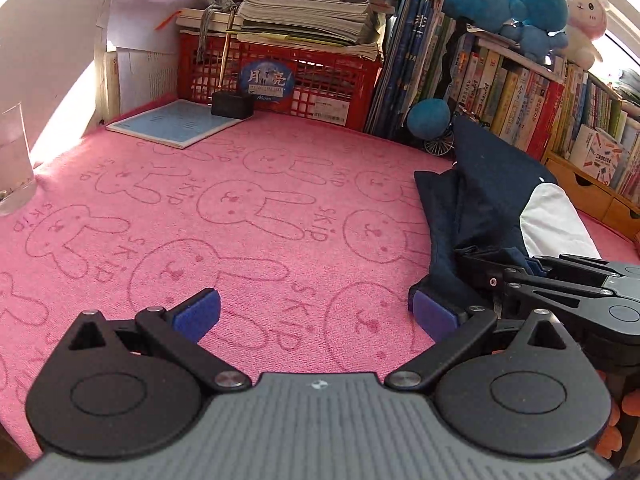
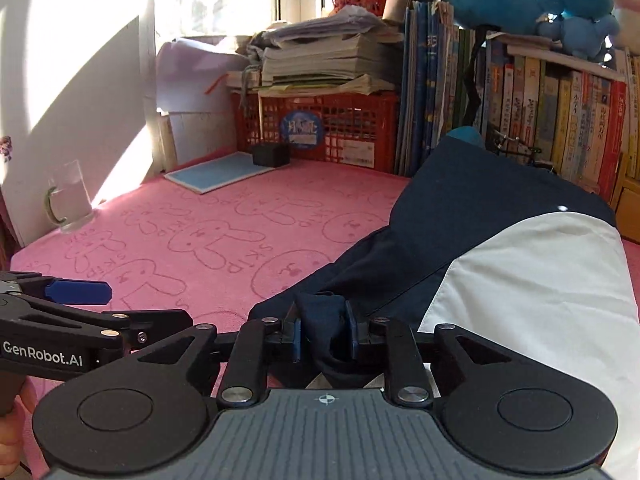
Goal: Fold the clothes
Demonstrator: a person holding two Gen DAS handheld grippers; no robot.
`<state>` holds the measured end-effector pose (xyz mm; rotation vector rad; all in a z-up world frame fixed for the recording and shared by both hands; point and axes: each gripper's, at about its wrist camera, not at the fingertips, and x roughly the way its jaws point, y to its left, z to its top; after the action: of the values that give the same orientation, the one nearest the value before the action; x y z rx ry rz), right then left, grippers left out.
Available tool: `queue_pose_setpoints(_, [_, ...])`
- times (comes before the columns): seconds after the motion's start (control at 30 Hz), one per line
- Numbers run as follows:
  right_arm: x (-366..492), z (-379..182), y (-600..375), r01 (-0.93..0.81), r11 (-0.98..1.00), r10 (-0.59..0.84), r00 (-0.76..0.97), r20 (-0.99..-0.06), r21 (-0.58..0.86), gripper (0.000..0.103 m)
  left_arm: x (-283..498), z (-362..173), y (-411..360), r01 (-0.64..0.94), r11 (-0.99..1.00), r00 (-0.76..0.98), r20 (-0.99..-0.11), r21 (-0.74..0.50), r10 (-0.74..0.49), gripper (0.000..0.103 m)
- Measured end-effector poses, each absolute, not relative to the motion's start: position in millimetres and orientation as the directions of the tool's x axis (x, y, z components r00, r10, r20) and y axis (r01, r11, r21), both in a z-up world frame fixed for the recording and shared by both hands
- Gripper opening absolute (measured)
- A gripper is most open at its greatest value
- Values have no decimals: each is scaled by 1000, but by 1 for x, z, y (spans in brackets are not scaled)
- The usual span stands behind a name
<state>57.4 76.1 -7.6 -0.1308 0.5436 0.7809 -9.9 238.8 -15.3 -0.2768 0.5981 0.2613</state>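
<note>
The right tongs [image 2: 323, 330] are squeezed tight on a bunched bit of the dark blue and white garment [image 2: 480, 248]. The left tongs [image 1: 316, 312] are wide apart and hold nothing. They hang over the pink bunny cloth on the surface [image 1: 240, 208], and their right blue pad sits just beside the edge of the garment. The garment lies in a long lumpy heap in front of the right tongs and runs off toward the books [image 2: 560, 120] behind. It looks partly gathered, but I cannot tell how many folds are in it. It does not look like a neat flat stack yet, so I think more folding is left. The left tongs will likely need to grab an edge to help.
</note>
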Motion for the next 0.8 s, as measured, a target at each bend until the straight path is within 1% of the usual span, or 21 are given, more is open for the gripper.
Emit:
queue_pose_setpoints(0.07, [60, -2, 58, -710, 685, 678, 539, -499, 164, 51, -8, -12, 237, -300, 934, 809, -571, -192, 142, 103])
queue_pose_setpoints(0.13, [59, 5, 38, -698, 696, 675, 558, -482, 168, 54, -7, -7, 231, -263, 943, 826, -553, -205, 110, 103])
queue_pose_setpoints(0.27, [46, 16, -4, -646, 760, 597, 655, -463, 66, 62, -1, -1, 211, -130, 954, 850, -525, -269, -32, 103])
queue_pose_setpoints(0.33, [40, 17, -25, -625, 780, 567, 687, -455, 30, 67, 2, 2, 200, -61, 952, 855, -508, -299, -104, 103])
queue_pose_setpoints(0.37, [38, 15, -35, -605, 796, 541, 705, -458, 9, 71, 7, 0, 194, -50, 953, 849, -515, -300, -118, 103])
queue_pose_setpoints(0.47, [33, 8, -57, -539, 840, 446, 755, -481, -66, 72, 28, -10, 181, -57, 951, 816, -563, -304, -131, 103])
queue_pose_setpoints(0.5, [32, 4, -63, -519, 850, 418, 767, -487, -88, 72, 35, -14, 178, -62, 945, 805, -576, -320, -142, 103])
queue_pose_setpoints(0.57, [30, -2, -72, -495, 861, 382, 781, -494, -117, 72, 42, -20, 176, -48, 925, 795, -575, -376, -192, 103])
queue_pose_setpoints(0.63, [27, -6, -78, -482, 866, 365, 789, -493, -130, 72, 44, -22, 173, 1, 898, 801, -537, -440, -264, 102])
queue_pose_setpoints(0.7, [26, -9, -83, -471, 872, 355, 795, -491, -132, 75, 45, -21, 172, 26, 876, 813, -499, -482, -299, 102])
queue_pose_setpoints(0.8, [29, -11, -87, -457, 884, 356, 795, -491, -99, 77, 49, -16, 172, 16, 861, 827, -478, -509, -297, 101])
